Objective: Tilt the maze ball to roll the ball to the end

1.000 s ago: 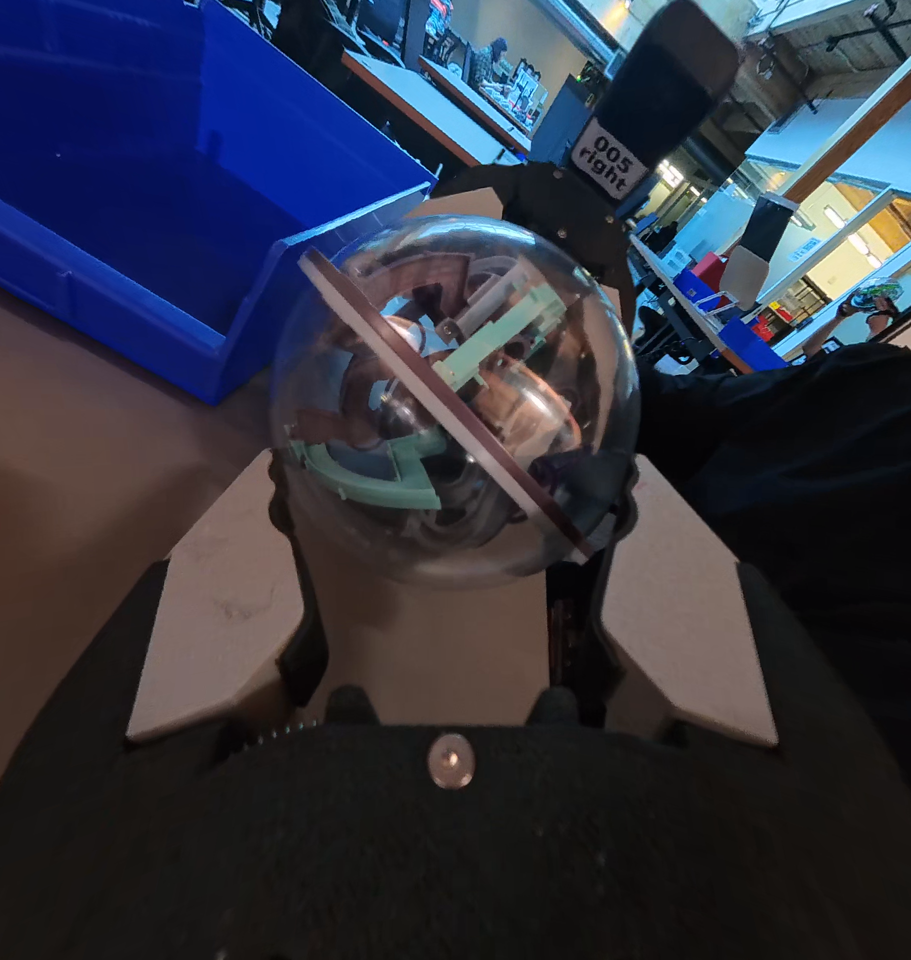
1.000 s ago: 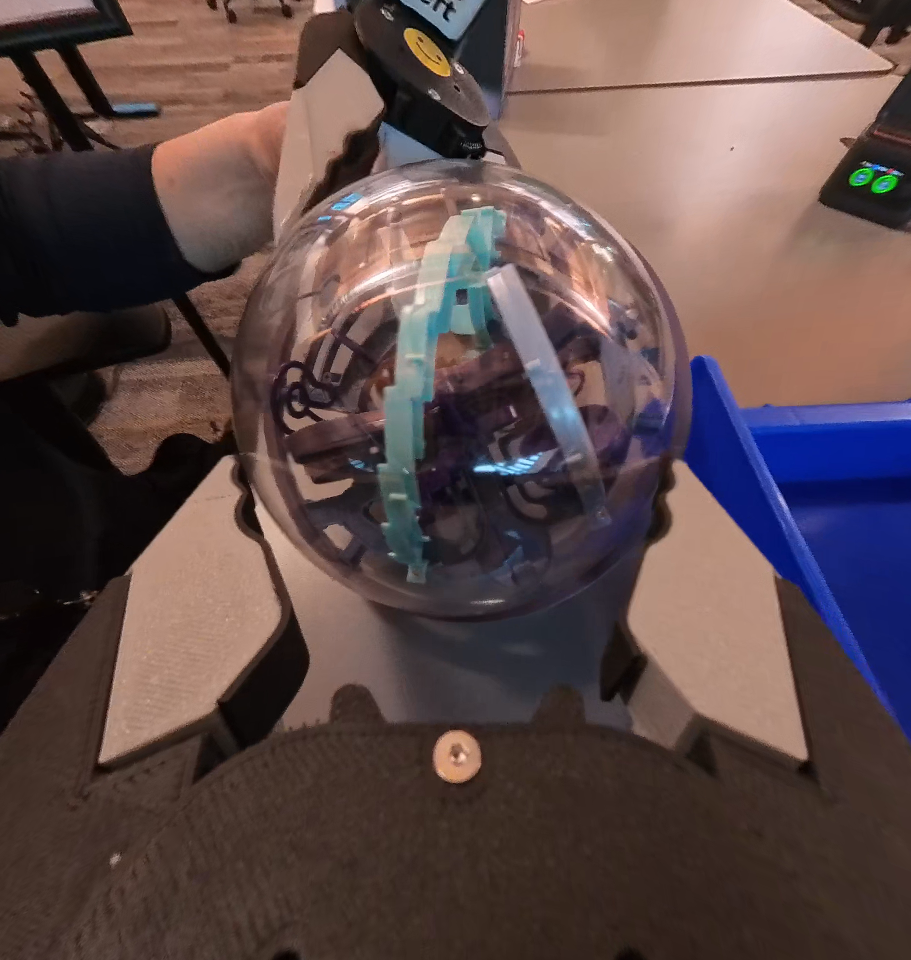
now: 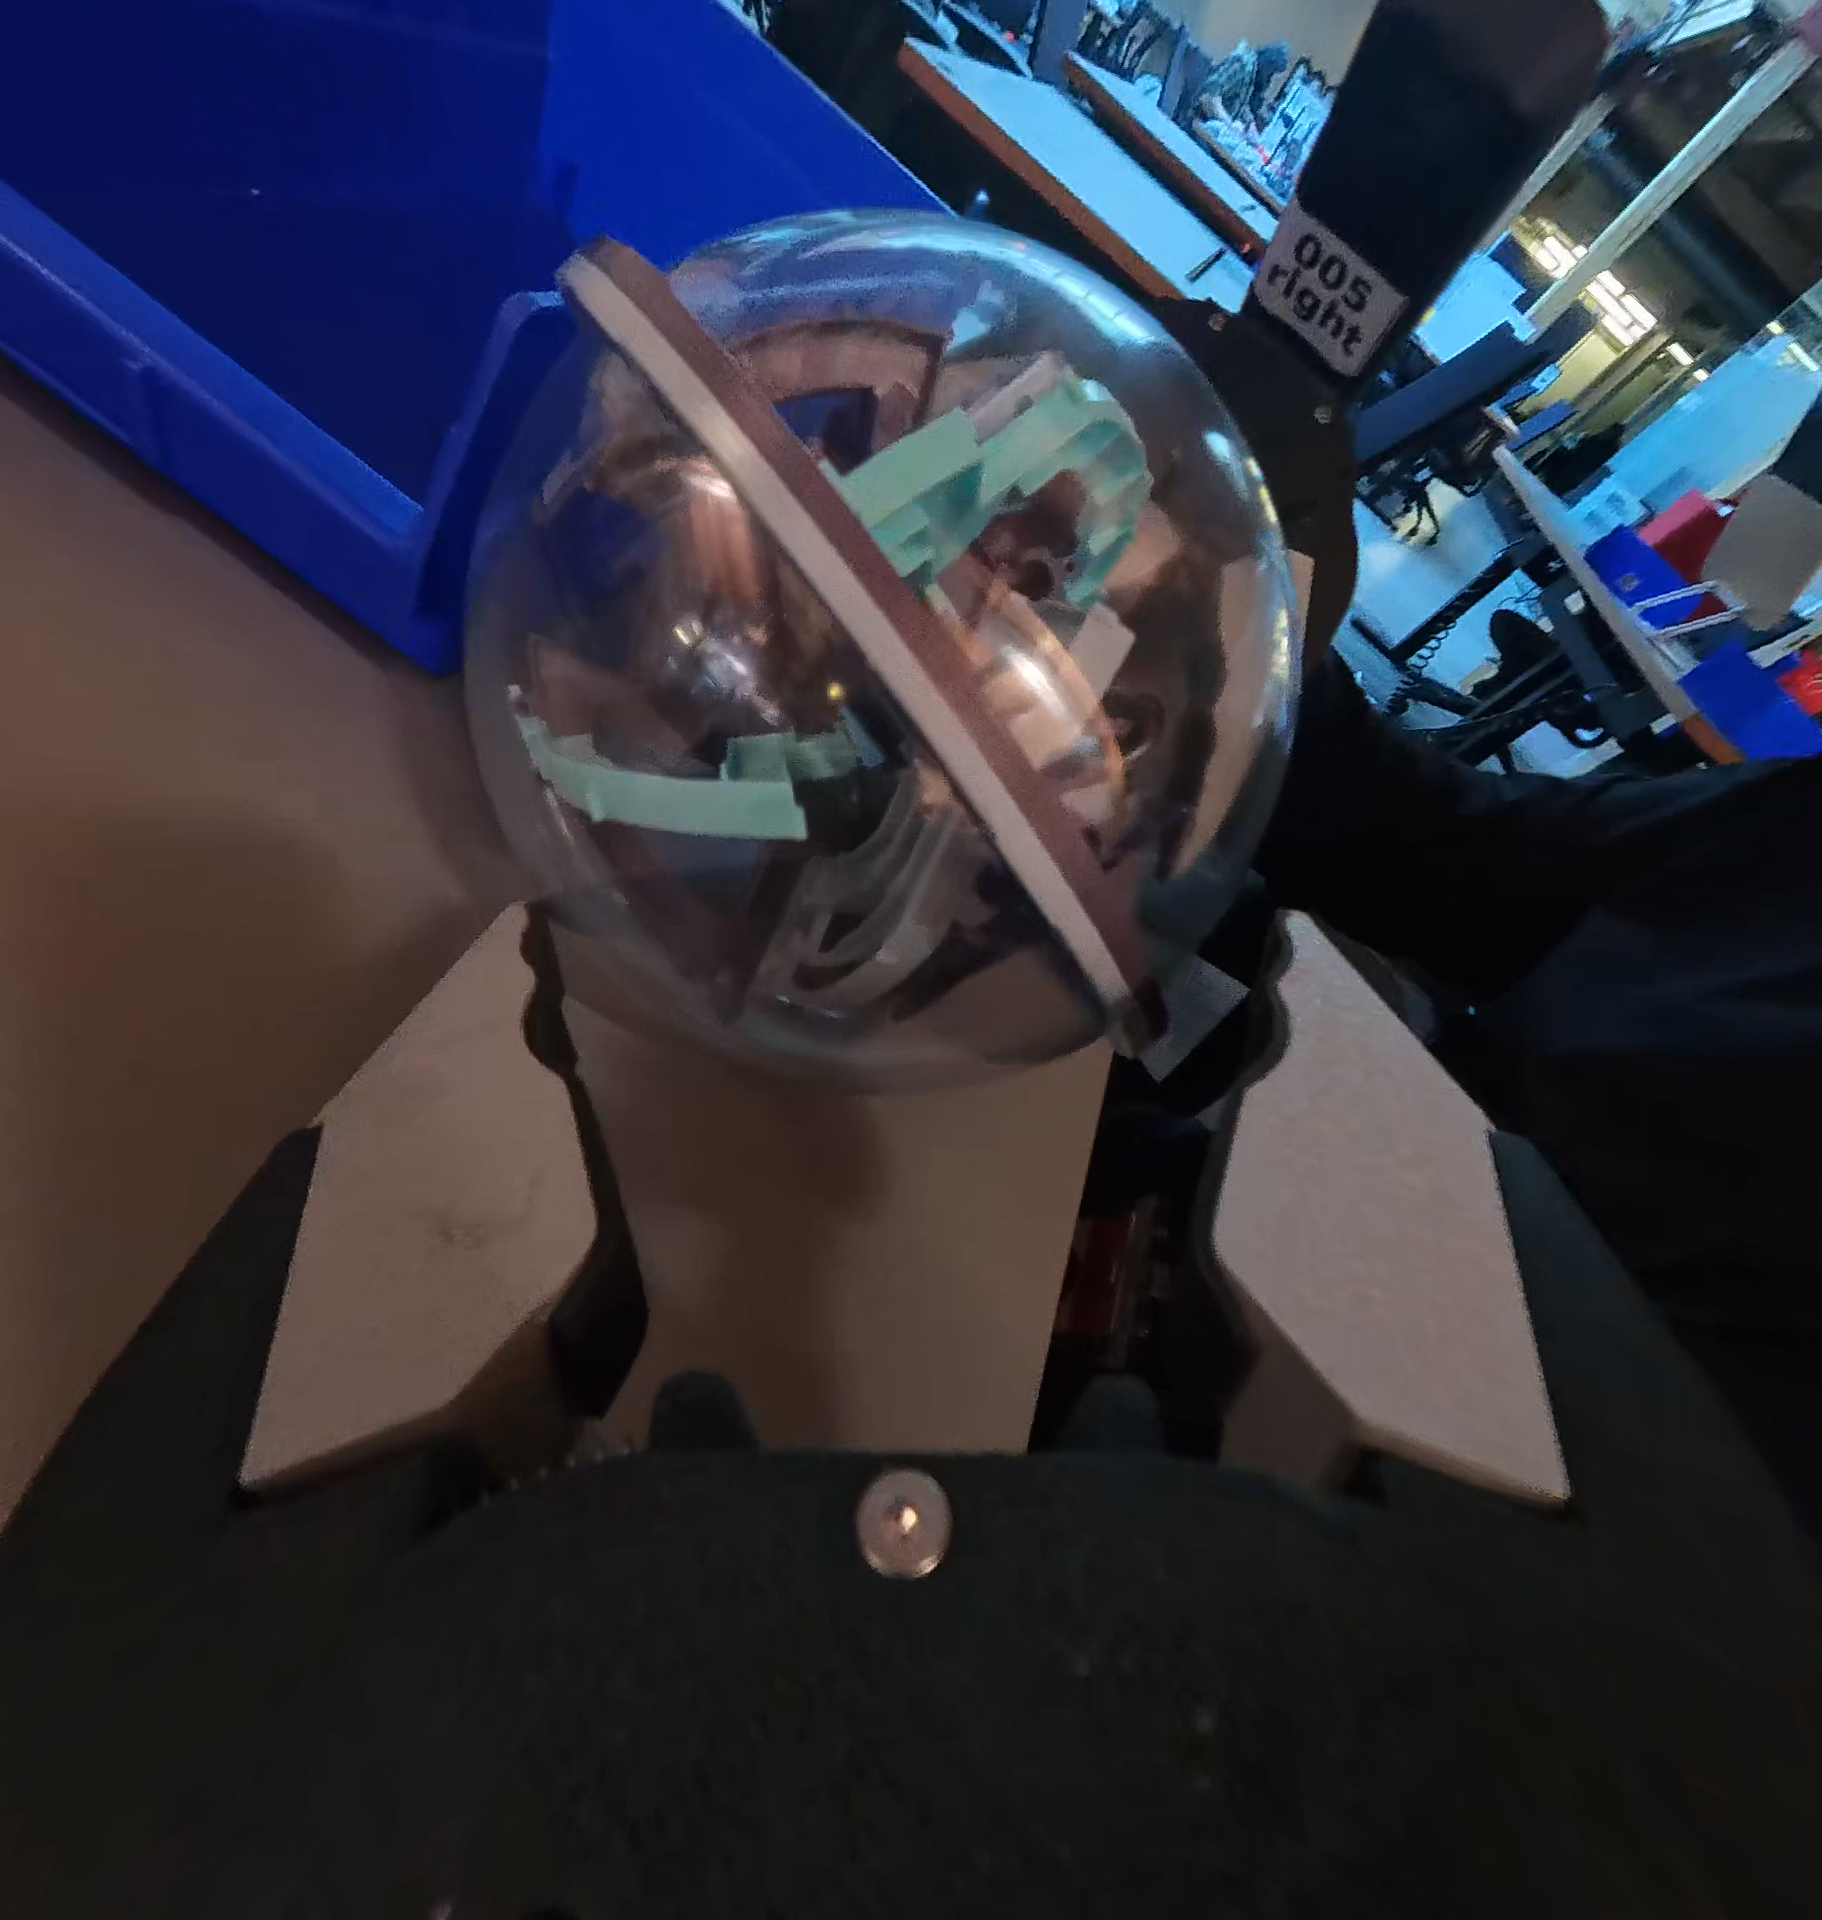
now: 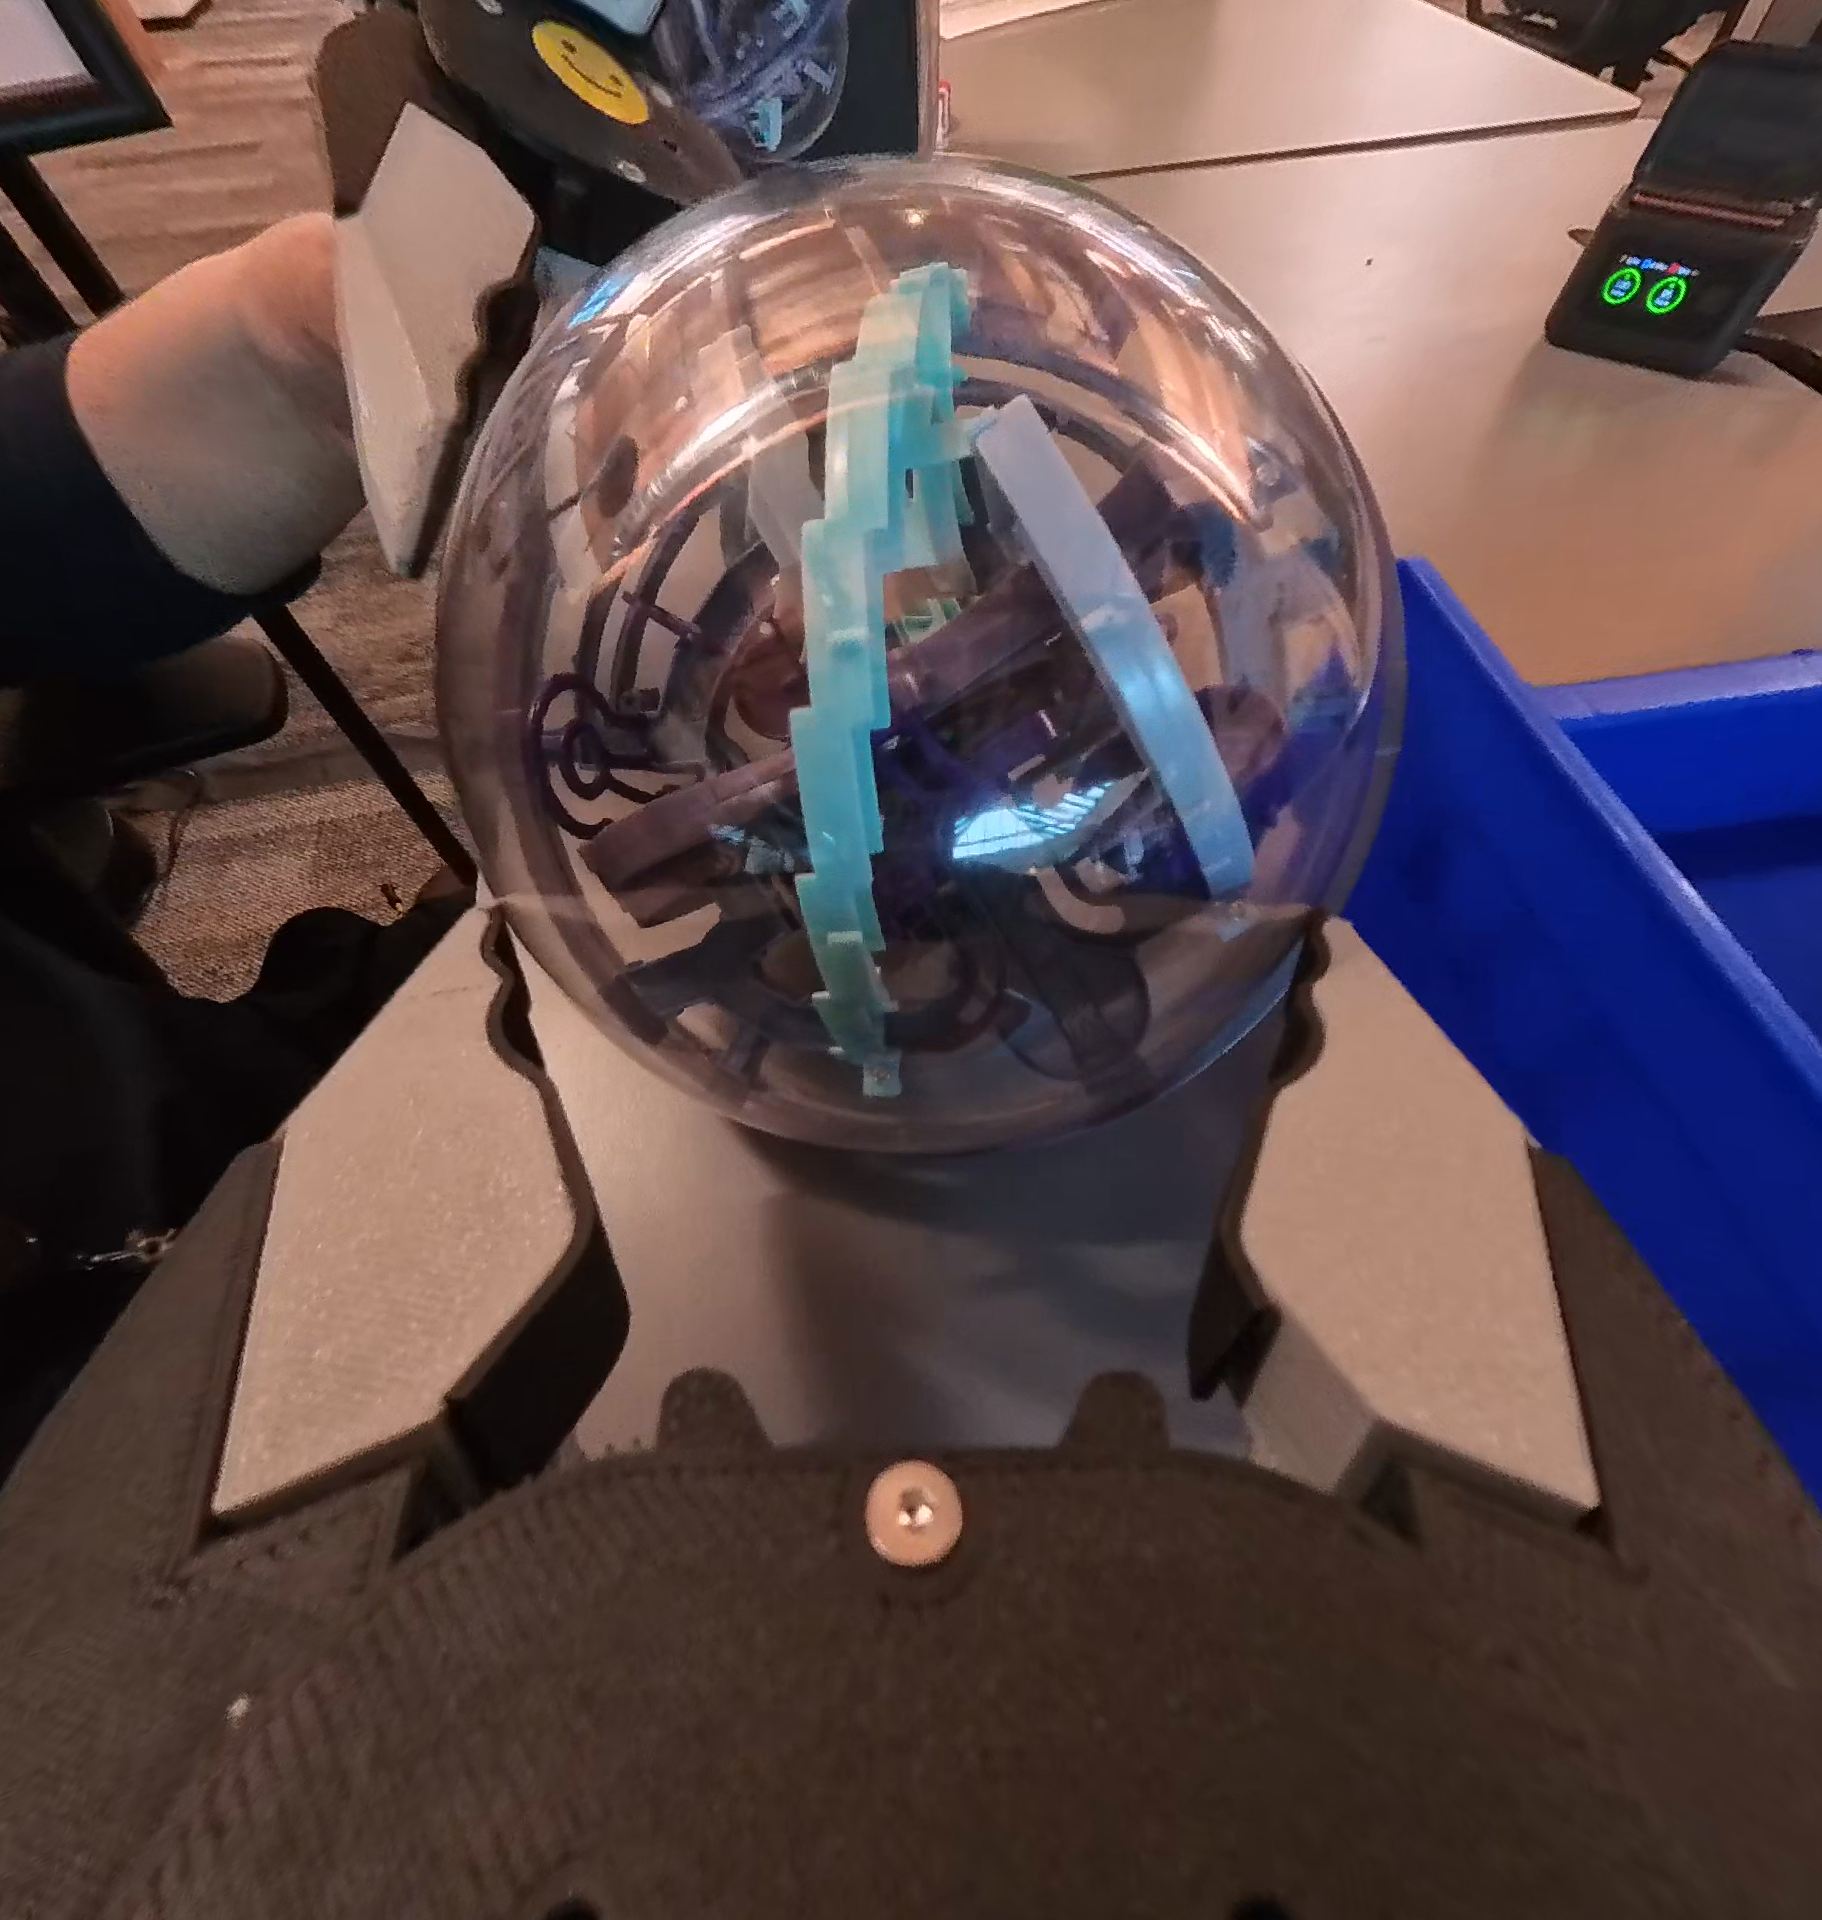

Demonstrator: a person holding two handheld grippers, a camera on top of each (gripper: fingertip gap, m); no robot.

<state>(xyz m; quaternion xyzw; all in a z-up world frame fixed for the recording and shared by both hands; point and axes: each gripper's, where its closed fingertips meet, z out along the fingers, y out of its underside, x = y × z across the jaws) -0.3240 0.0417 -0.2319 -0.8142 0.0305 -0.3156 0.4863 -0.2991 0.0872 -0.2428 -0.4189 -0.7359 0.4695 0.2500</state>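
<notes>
While both grippers' fingers point(image 3: 548, 997) point(image 4: 1302, 966) clench the clear maze ball point(image 4: 917, 665) just beside the blue bin point(image 4: 1665, 831), tilting looks underway; the small ball isn't identifiable, so progress is unclear.

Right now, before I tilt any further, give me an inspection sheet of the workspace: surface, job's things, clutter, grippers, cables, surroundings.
Surface: tan table, bare where it shows.
Job's things: clear maze ball held up between both grippers; teal and purple tracks inside; the small ball is not made out.
Clutter: blue bin beside the sphere; black device with green lights farther back.
Grippers: right gripper and left gripper each have jaws spread wide against opposite sides of the sphere.
Cables: one dark lead at the black device.
Surroundings: carpeted floor, a person's hand, other desks behind.
</notes>
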